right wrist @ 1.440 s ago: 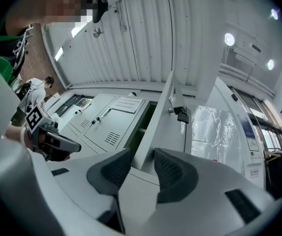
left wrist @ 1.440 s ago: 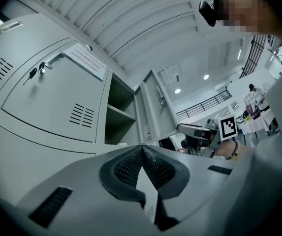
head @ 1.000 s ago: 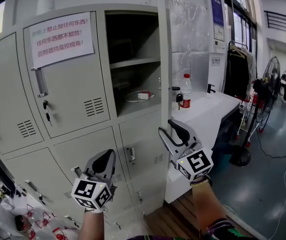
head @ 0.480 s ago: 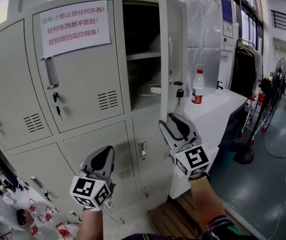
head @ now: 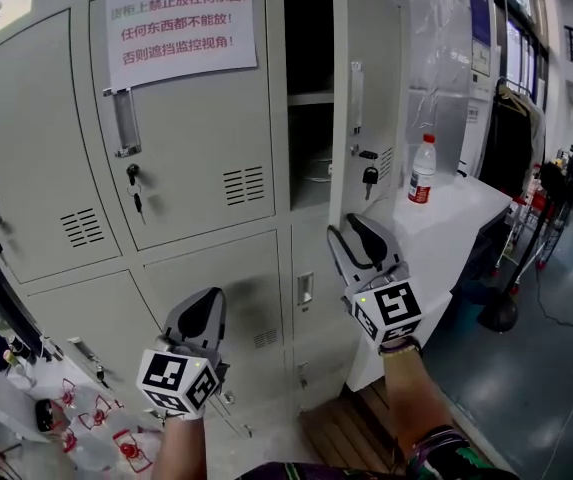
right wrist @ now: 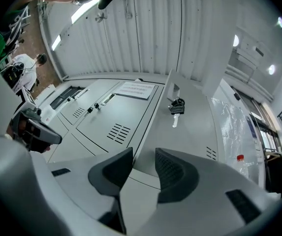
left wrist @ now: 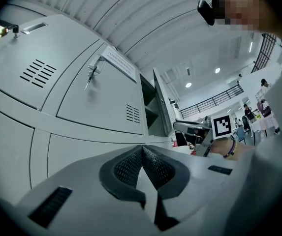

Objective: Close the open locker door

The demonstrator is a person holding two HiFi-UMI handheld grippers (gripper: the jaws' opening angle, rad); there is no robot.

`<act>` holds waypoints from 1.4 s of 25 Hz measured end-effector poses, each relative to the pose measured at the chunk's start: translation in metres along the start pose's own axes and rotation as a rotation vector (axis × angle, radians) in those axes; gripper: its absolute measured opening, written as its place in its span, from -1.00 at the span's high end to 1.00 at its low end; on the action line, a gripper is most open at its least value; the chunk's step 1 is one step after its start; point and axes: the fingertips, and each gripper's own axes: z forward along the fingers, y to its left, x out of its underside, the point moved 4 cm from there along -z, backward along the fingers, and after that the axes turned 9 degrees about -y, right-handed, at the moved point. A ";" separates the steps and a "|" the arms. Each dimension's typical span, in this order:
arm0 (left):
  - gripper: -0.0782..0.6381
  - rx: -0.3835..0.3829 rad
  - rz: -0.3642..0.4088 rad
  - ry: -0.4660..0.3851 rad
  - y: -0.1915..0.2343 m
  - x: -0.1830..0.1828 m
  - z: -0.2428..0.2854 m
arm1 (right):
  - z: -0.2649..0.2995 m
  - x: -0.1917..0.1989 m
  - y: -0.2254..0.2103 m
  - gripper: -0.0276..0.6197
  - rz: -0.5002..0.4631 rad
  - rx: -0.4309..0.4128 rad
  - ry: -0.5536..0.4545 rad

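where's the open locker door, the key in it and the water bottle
open locker door (head: 380, 58), head view, upper panel
key (head: 370, 176), head view, dark head
water bottle (head: 423, 171), head view, clear body

Only one readable sign here, red Chinese print
Paper notice (head: 183, 21) taped on the closed upper locker door (head: 191, 158) reads 禁止放任何东西!– 任何东西都不能放!– 否则遮挡监控视角!, and its first few characters are too faint to read.

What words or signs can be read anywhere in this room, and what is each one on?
On the paper notice taped to the closed locker door, line one: "禁止放任何东西!" (the pale characters before it are too faint to read)
Line two: "任何东西都不能放!"
Line three: "否则遮挡监控视角!"
On the blue poster on the wall: too small to read.
On the bottle, red label: too small to read.
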 end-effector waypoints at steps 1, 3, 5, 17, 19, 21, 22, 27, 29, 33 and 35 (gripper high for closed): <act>0.72 -0.006 0.000 -0.001 0.003 0.000 -0.001 | 0.003 0.001 0.001 0.50 0.000 -0.002 0.002; 0.72 -0.019 -0.001 -0.002 0.008 0.001 -0.004 | 0.008 0.005 0.004 0.51 0.008 -0.007 0.006; 0.72 -0.028 -0.002 -0.002 0.011 0.003 -0.007 | 0.012 0.008 0.006 0.51 0.026 -0.013 0.006; 0.72 -0.105 0.012 0.008 0.038 0.007 -0.017 | 0.039 0.025 0.011 0.57 0.110 -0.049 -0.002; 0.72 -0.114 0.015 0.006 0.041 0.007 -0.018 | 0.042 0.027 0.012 0.58 0.114 -0.053 -0.002; 0.72 -0.116 0.018 0.009 0.043 0.008 -0.018 | 0.045 0.030 0.013 0.60 0.122 -0.058 -0.002; 0.72 -0.117 0.019 0.013 0.043 0.009 -0.018 | 0.047 0.031 0.013 0.61 0.127 -0.059 -0.002; 0.72 -0.135 0.021 0.025 0.050 0.011 -0.022 | 0.056 0.036 0.014 0.65 0.143 -0.062 -0.007; 0.72 -0.145 0.025 0.023 0.053 0.010 -0.024 | 0.059 0.039 0.015 0.71 0.154 -0.060 -0.009; 0.72 -0.153 0.030 0.030 0.056 0.012 -0.027 | 0.064 0.047 0.017 0.81 0.177 -0.050 -0.005; 0.72 -0.158 0.029 0.038 0.057 0.013 -0.029 | 0.066 0.050 0.017 0.81 0.189 -0.048 -0.001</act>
